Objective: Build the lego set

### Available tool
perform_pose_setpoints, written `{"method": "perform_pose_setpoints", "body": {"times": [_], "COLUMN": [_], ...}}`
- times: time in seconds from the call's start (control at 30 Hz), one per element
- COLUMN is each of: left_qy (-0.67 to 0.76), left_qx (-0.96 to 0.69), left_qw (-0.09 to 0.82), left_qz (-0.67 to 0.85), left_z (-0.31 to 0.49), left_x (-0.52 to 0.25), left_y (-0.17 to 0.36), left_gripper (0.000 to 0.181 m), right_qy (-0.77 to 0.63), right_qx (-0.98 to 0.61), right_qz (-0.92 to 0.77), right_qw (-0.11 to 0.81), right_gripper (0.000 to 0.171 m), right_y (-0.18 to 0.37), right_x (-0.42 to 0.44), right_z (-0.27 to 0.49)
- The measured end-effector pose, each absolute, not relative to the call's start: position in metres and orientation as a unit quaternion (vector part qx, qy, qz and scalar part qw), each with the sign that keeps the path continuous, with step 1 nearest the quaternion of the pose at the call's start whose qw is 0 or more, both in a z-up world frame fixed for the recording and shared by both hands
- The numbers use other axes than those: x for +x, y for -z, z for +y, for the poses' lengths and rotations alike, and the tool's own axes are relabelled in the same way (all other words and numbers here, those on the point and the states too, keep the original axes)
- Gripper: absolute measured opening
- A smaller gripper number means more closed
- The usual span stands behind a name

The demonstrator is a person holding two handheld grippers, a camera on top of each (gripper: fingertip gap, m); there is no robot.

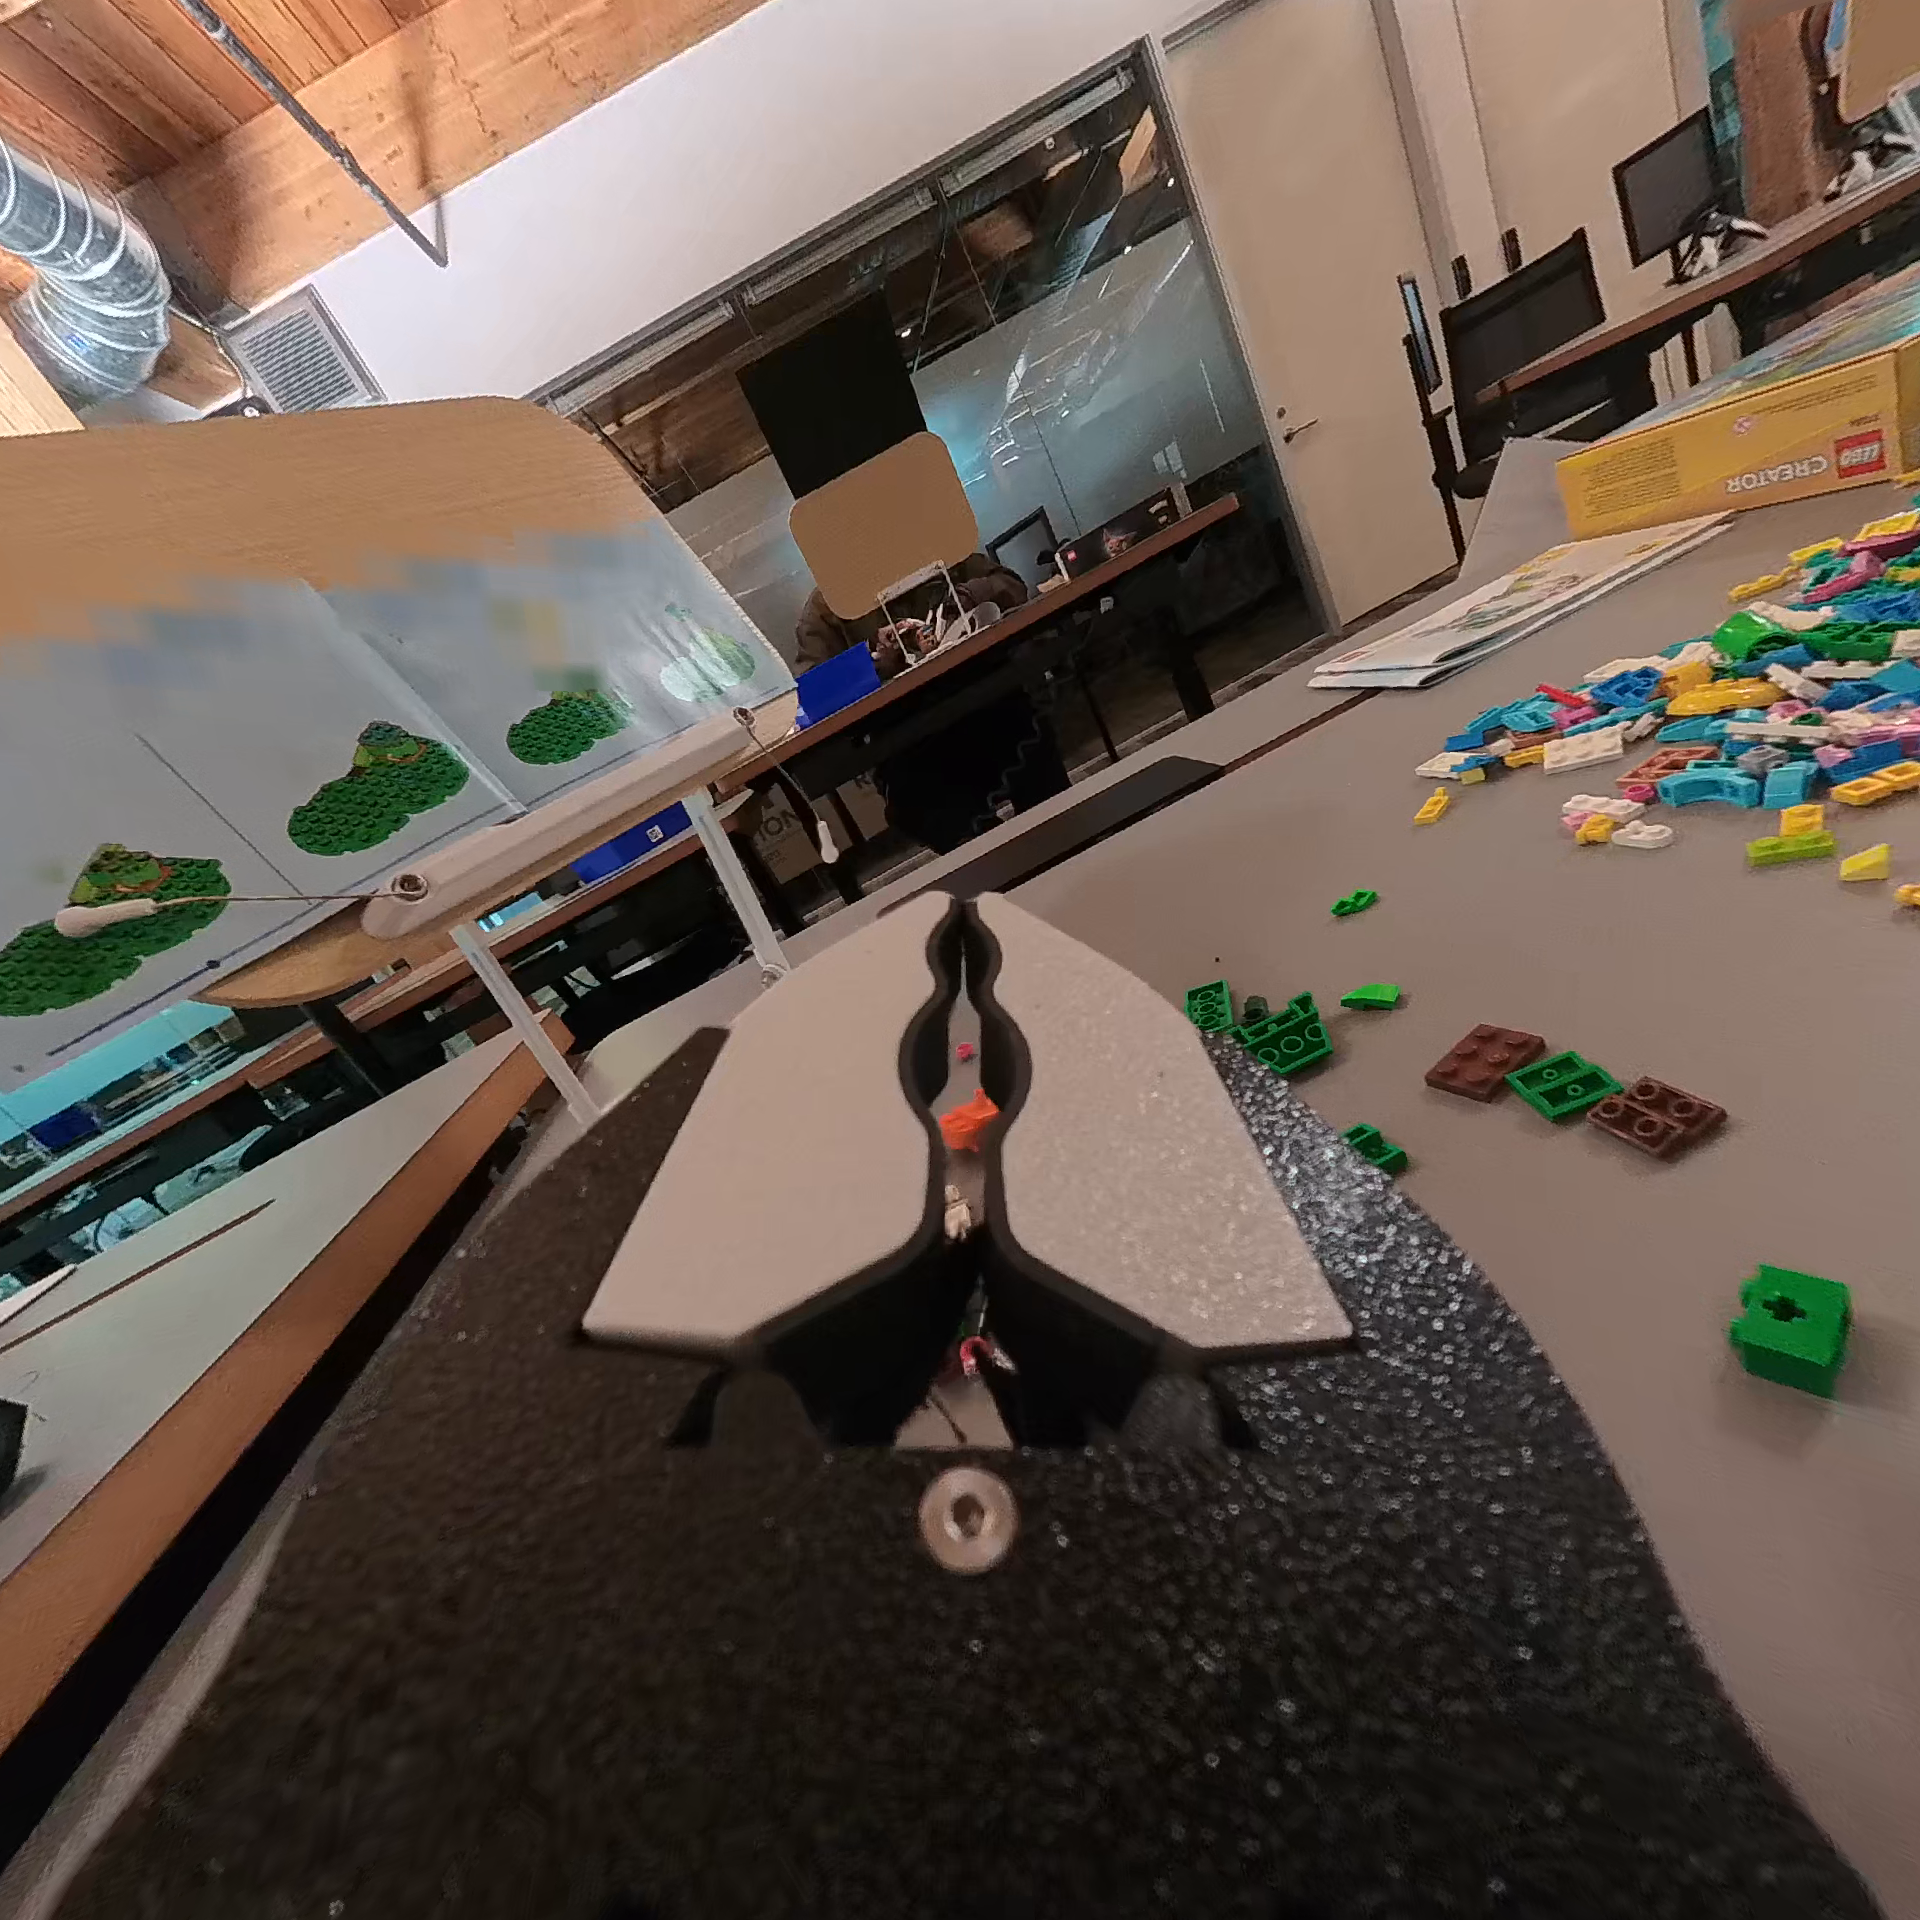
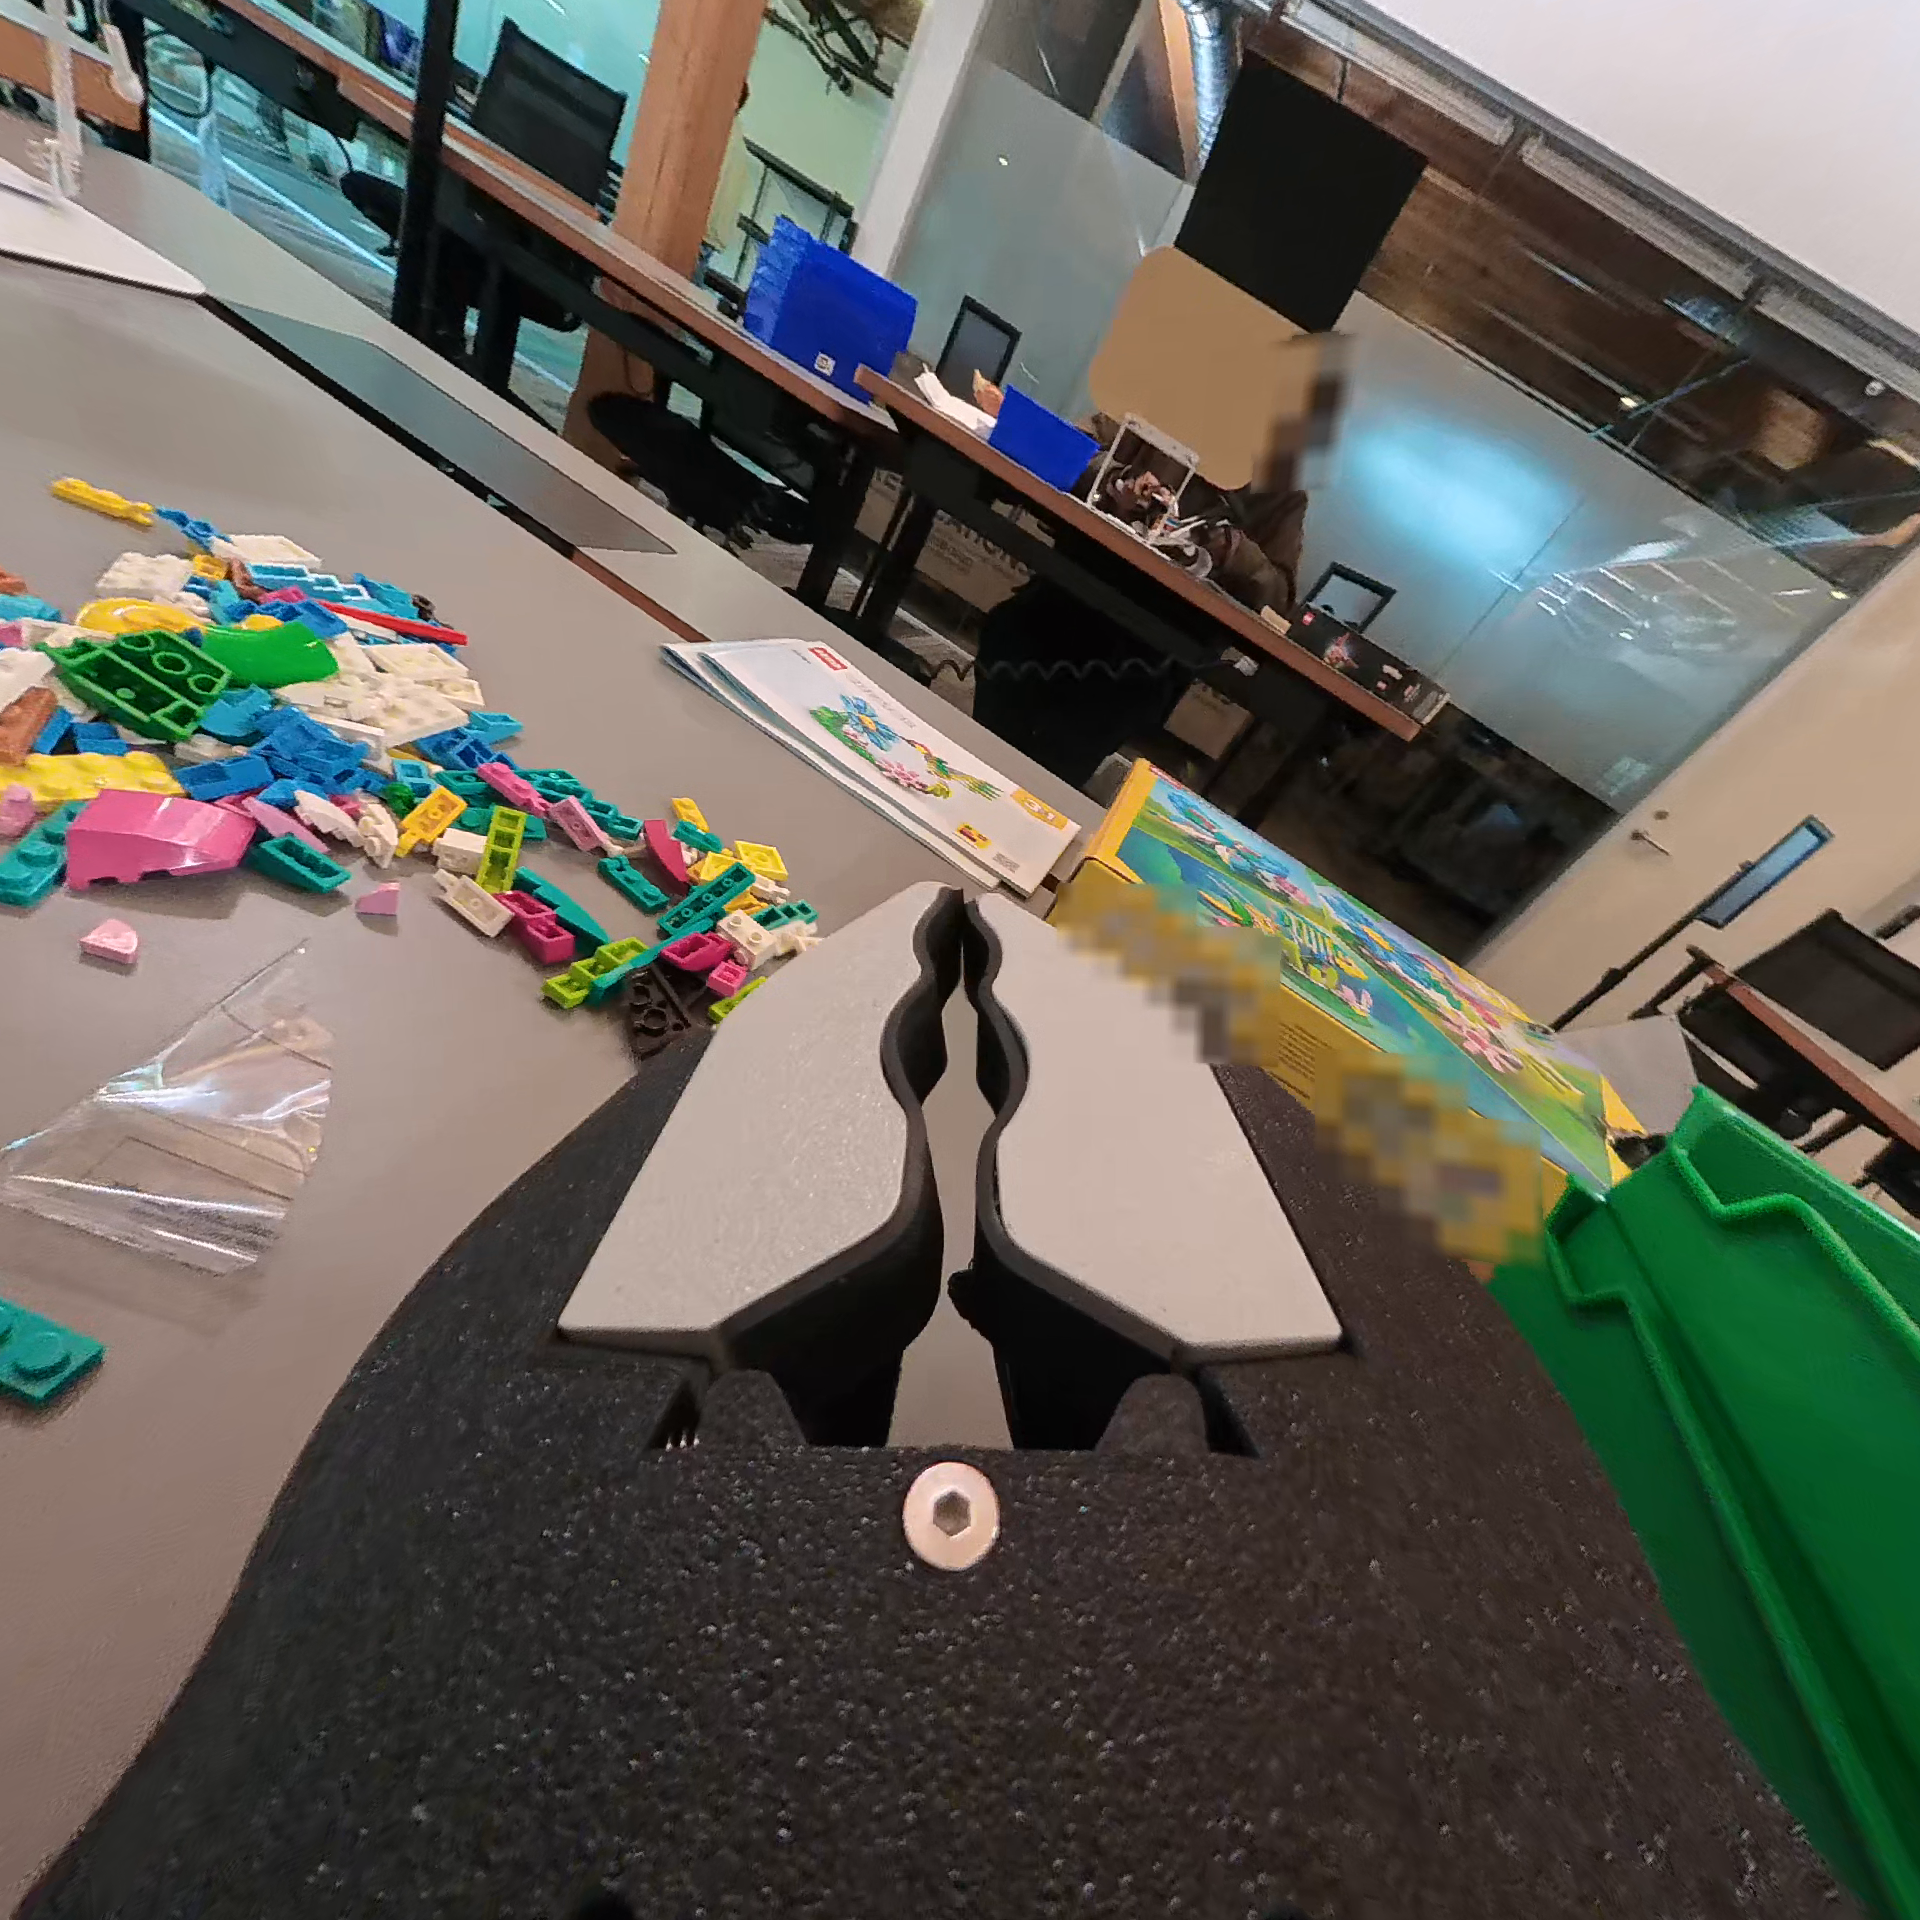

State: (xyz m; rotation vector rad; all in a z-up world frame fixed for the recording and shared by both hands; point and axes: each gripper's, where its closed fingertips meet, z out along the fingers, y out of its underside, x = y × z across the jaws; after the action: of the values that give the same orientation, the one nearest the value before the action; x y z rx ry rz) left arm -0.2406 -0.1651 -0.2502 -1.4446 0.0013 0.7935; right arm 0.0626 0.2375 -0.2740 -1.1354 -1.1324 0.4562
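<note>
My left gripper (image 1: pixel 961 914) is shut and holds nothing, low over the grey table (image 1: pixel 1455 1558). A small orange piece (image 1: pixel 966 1122) lies on the table below and shows through the gap between the fingers. To its right lie green plates (image 1: pixel 1283 1039), two brown plates (image 1: pixel 1475 1060) and a green cube (image 1: pixel 1792 1335). An open instruction booklet (image 1: pixel 312 748) stands on a holder at the left. My right gripper (image 2: pixel 961 914) is shut and empty, pointing past a pile of coloured bricks (image 2: pixel 312 748), which also shows in the left wrist view (image 1: pixel 1714 707).
A yellow set box (image 2: pixel 1351 987) and flat booklets (image 2: pixel 883 758) lie ahead of the right gripper. A green bin (image 2: pixel 1745 1403) stands close on its right. A clear plastic bag (image 2: pixel 177 1122) and a teal plate (image 2: pixel 42 1351) lie at the left. A person sits at a far table (image 2: pixel 1195 582). The tips of one gripper are about 50 centimeters away from the tips of the other. Measured from the fingertips, the green cube (image 1: pixel 1792 1335) is 15 centimeters or so from the left gripper and 45 centimeters from the right.
</note>
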Motion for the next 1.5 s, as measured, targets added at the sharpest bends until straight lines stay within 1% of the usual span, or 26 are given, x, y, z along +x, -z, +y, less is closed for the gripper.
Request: {"method": "perform_pose_setpoints", "body": {"times": [0.23,0.57,0.9,1.5], "left_qy": [-0.339,-0.336,-0.337,-0.34], "left_qx": [-0.64,-0.645,-0.646,-0.641], "left_qw": [0.689,0.686,0.685,0.688], "left_qz": [-0.024,-0.017,-0.017,-0.023], "left_z": [-0.169,-0.167,-0.167,-0.169], "left_x": [-0.247,-0.245,-0.245,-0.247], "left_y": [0.249,0.251,0.251,0.249], "left_gripper": [0.0,0.0,0.0,0.0], "right_qy": [-0.215,-0.217,-0.169,-0.173], "right_qx": [-0.494,-0.486,-0.423,-0.424], "right_qz": [-0.507,-0.524,-0.615,-0.611], "right_qw": [0.673,0.665,0.644,0.646], "right_gripper": [0.0,0.0,0.0,0.0], "right_y": [0.273,0.276,0.292,0.291], "right_x": [0.061,0.056,0.038,0.039], "right_z": [0.233,0.228,0.2,0.201]}}
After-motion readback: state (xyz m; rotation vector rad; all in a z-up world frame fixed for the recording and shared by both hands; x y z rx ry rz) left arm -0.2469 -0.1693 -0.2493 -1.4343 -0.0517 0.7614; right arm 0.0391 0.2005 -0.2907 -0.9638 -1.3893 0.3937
